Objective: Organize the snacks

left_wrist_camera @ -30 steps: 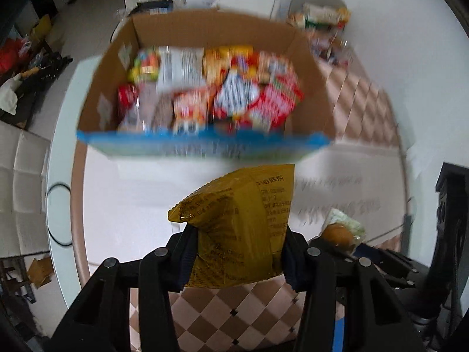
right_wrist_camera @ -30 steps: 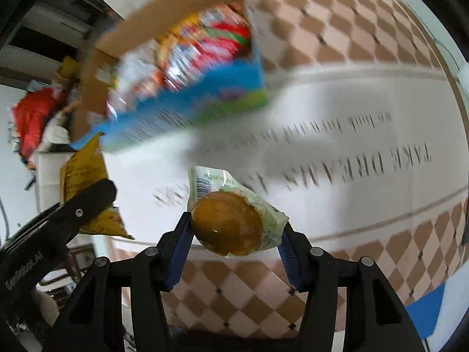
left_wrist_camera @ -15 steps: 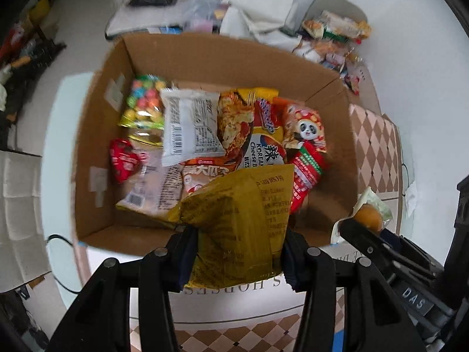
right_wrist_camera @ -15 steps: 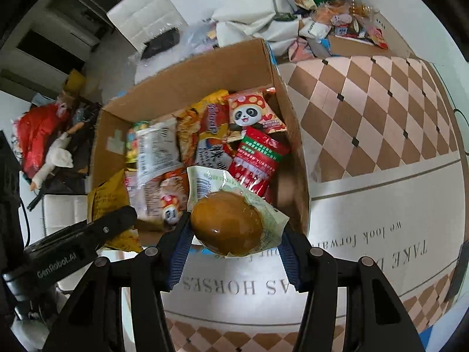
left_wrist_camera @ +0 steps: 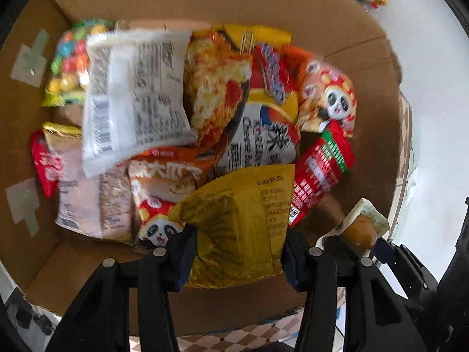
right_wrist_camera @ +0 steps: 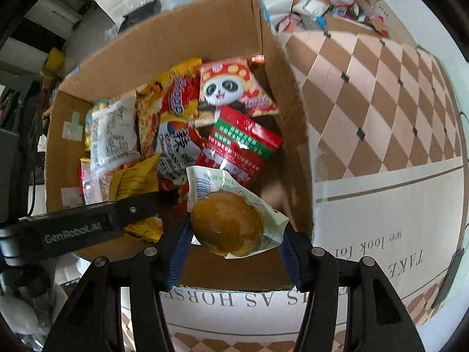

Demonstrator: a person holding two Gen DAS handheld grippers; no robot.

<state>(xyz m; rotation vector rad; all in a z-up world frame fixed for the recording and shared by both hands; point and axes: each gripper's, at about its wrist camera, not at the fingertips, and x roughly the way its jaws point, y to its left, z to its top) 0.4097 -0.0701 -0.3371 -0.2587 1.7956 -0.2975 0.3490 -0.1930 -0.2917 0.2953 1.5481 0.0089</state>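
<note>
Two tools loosening, left [left_wrist_camera: 237,252] on crinkled yellow packet [left_wrist_camera: 240,223], right [right_wrist_camera: 231,249] on brown bun [right_wrist_camera: 227,221].

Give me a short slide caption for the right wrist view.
Right gripper, jaws opening, lowers a packaged brown bun into the snack-filled cardboard box.

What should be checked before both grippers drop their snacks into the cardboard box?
1. Left gripper over brown cardboard box: ok.
2. Crinkled yellow foil packet between its jaws, which are opening: ok.
3. Right gripper over the box: ok.
4. Brown bun in clear green-white wrapper between its opening jaws: ok.
5. Bare box floor under the bun: cannot tell.
6. Grippers apart: ok.
</note>
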